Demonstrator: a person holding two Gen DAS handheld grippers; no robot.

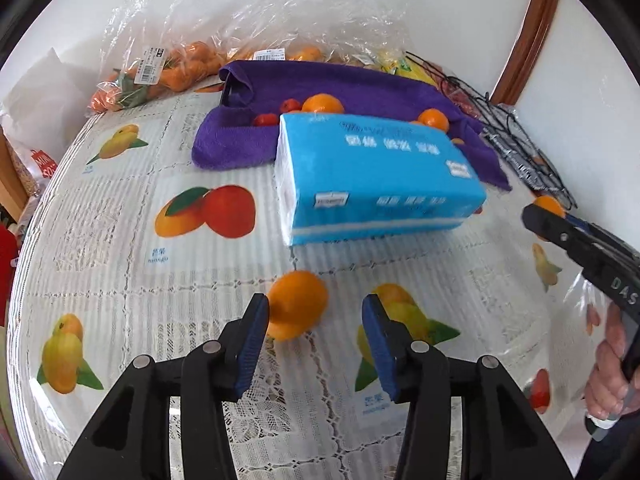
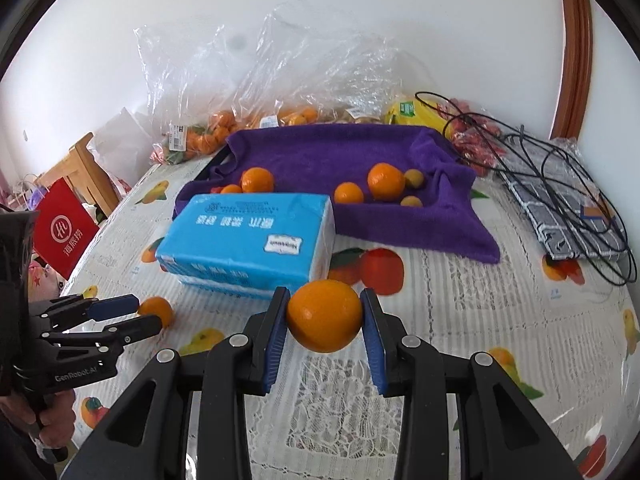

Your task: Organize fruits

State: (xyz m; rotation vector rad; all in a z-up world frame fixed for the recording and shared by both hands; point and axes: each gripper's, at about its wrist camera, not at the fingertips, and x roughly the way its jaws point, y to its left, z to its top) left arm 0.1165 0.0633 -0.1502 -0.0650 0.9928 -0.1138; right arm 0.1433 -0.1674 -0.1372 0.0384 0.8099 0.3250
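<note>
My right gripper (image 2: 324, 320) is shut on an orange (image 2: 324, 316) and holds it above the tablecloth; it also shows in the left wrist view (image 1: 546, 220). My left gripper (image 1: 316, 324) is open, with a loose orange (image 1: 298, 310) lying on the table against its left finger; the right wrist view shows that gripper (image 2: 140, 316) and orange (image 2: 158, 310). A purple towel (image 2: 380, 224) at the back holds several oranges (image 2: 386, 181) and small fruits (image 2: 413, 179).
A blue tissue pack (image 2: 252, 240) lies in front of the towel. Plastic bags of oranges (image 2: 208, 132) stand at the back. Black cables and a checked cloth (image 2: 560, 204) lie at the right. A red bag (image 2: 60, 228) stands beyond the table's left edge.
</note>
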